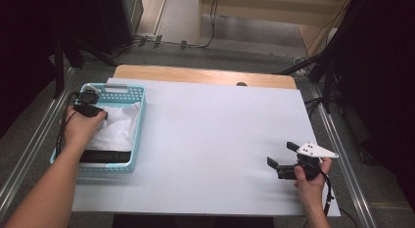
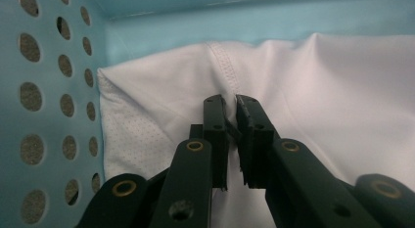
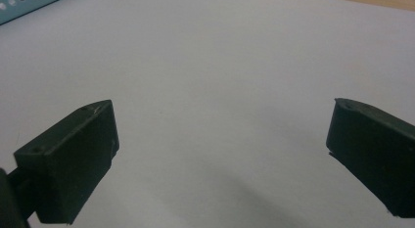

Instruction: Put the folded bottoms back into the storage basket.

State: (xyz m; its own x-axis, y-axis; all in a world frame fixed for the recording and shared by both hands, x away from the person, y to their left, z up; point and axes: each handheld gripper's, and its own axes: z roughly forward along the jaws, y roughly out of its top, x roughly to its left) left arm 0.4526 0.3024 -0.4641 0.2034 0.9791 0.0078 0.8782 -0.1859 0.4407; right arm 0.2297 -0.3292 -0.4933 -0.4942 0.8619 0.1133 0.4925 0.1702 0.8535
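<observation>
A white garment (image 1: 117,127) lies in a light blue perforated basket (image 1: 140,121) at the table's left. My left gripper (image 1: 93,109) reaches into the basket's far left corner. In the left gripper view its jaws stand almost together, pinching a fold of the white garment (image 2: 318,91) near a stitched seam, with the basket wall (image 2: 49,91) at the left. My right gripper (image 1: 282,153) hovers over the white table sheet (image 1: 210,135) at the front right. Its jaws are wide apart with nothing between them, as the right gripper (image 3: 222,125) view also shows.
A black band with lettering (image 1: 105,156) lies at the basket's near end. The wooden table edge (image 1: 205,75) shows beyond the white sheet. A corner of the basket (image 3: 29,5) appears at the top left of the right gripper view. Stands and cables ring the table.
</observation>
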